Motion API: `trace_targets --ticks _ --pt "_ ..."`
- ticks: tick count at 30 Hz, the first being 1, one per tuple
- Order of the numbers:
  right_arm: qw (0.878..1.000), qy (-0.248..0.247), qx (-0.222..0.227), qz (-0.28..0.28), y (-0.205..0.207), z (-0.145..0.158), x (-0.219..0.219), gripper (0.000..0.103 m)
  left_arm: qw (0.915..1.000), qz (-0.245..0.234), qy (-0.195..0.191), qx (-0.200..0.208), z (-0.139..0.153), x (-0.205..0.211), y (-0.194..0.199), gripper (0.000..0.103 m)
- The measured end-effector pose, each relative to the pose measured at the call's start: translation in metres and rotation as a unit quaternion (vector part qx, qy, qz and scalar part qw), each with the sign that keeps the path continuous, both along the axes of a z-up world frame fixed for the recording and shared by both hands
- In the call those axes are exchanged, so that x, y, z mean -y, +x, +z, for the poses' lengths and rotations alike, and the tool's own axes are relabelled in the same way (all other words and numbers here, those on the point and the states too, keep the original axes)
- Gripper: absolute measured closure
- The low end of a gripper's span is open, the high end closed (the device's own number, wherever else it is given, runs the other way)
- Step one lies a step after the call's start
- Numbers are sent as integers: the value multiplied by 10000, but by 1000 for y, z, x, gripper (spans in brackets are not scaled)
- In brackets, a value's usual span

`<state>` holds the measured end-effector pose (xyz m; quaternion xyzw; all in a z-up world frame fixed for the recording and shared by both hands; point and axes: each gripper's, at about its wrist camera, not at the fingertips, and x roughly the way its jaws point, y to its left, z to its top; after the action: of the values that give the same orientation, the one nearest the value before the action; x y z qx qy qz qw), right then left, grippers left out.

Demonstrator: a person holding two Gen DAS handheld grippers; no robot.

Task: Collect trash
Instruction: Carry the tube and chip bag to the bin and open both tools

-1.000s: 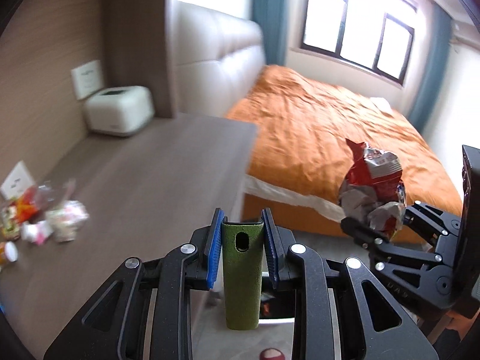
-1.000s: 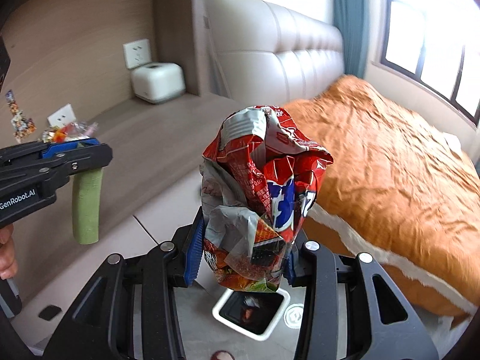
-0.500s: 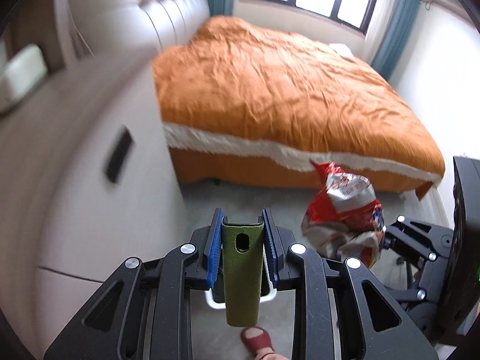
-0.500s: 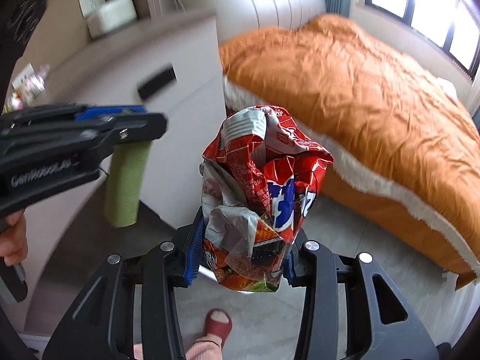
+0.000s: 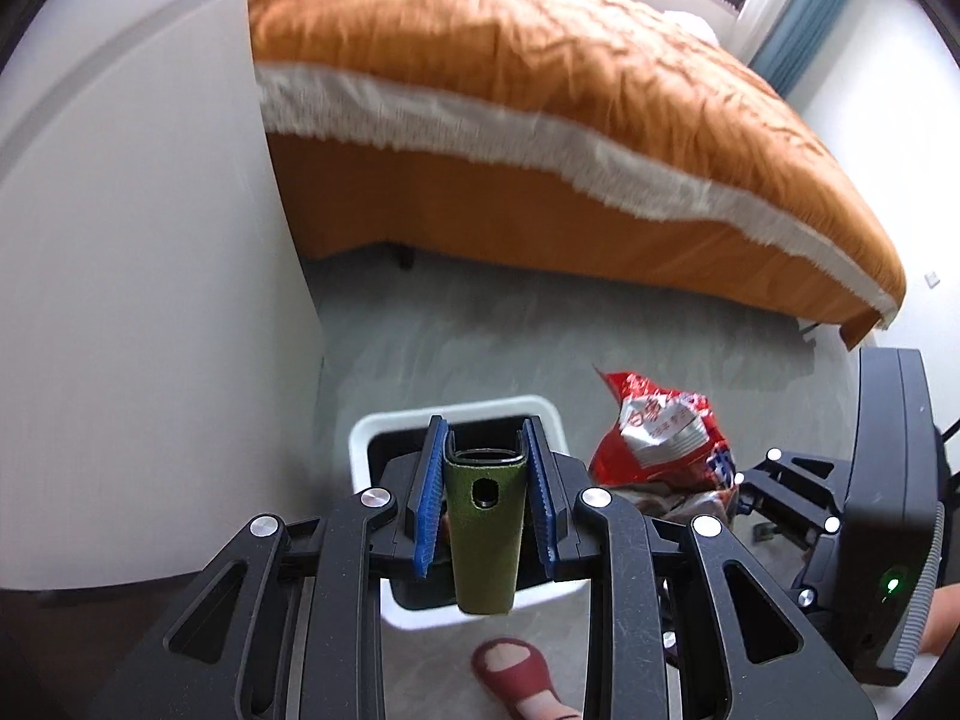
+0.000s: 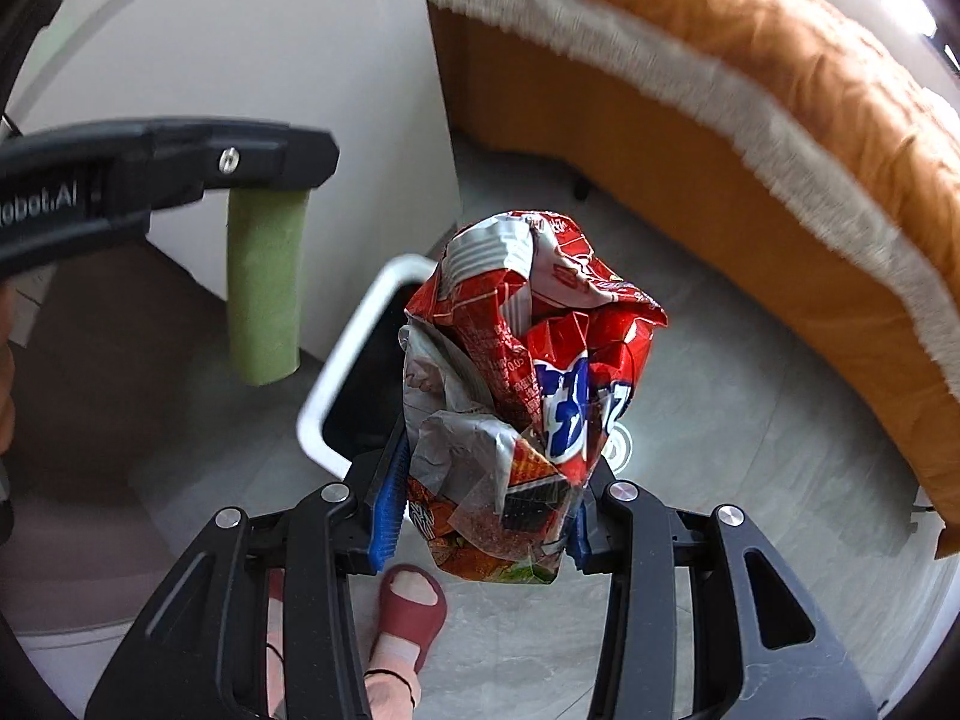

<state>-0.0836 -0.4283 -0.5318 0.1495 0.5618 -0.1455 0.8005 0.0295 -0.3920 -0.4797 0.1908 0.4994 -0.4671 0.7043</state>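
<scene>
Left wrist view looks steeply down: the left gripper [image 5: 483, 501] has its blue pads clamped tight on a slim green tube [image 5: 483, 531], which stands upright between them. Directly beyond its tips sits a white-rimmed bin [image 5: 366, 438] with a dark inside, on the grey floor. To the right of these tongs the right gripper [image 6: 486, 495] is squeezed on a crumpled red snack bag [image 6: 540, 396], whose bulk rises above the pads. From the right tongs, the bin [image 6: 354, 348] lies ahead and slightly left, the bag partly covering it. An orange bed [image 5: 540, 90] stretches beyond both. A foot in a red slipper [image 6: 411, 606] stands just below the tongs.
</scene>
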Motion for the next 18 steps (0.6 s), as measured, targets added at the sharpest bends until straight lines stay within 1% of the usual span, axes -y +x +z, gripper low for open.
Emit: trace_targets --ticks 1,4,6,7,8,9,10,12,13,18 --pt "10000 28 -30 22 1 -12 -2 60 10000 3 -4 -70 -17 0 0 78" --pt "9999 66 -114 84 2 -45 -9 59 9998 -5 9 -197 -48 2 0 78" --pt "9998 74 -156 103 2 -64 -10 55 9996 -15 8 -293 -68 2 -1 77" --pt "9997 110 -199 126 2 -73 -10 31 9993 -18 25 -360 -78 3 -1 73" --pt "9993 161 -279 177 2 -84 -11 3 9987 -19 63 -507 -90 3 0 63" --pt "9992 171 -287 201 1 -90 -12 5 9983 48 161 -554 -101 2 1 29" --pt "9994 184 -266 135 -3 -96 -10 5 9981 177 325 -483 -112 0 3 6" --pt "9986 169 -481 103 -7 -104 -8 5 9977 220 455 -461 -123 -2 5 6" --pt "9986 124 -514 88 -9 -106 -8 5 9975 245 504 -424 -124 -4 6 6" --pt "9985 76 -540 27 -13 -95 -5 5 9974 194 629 -299 -118 -10 3 5"
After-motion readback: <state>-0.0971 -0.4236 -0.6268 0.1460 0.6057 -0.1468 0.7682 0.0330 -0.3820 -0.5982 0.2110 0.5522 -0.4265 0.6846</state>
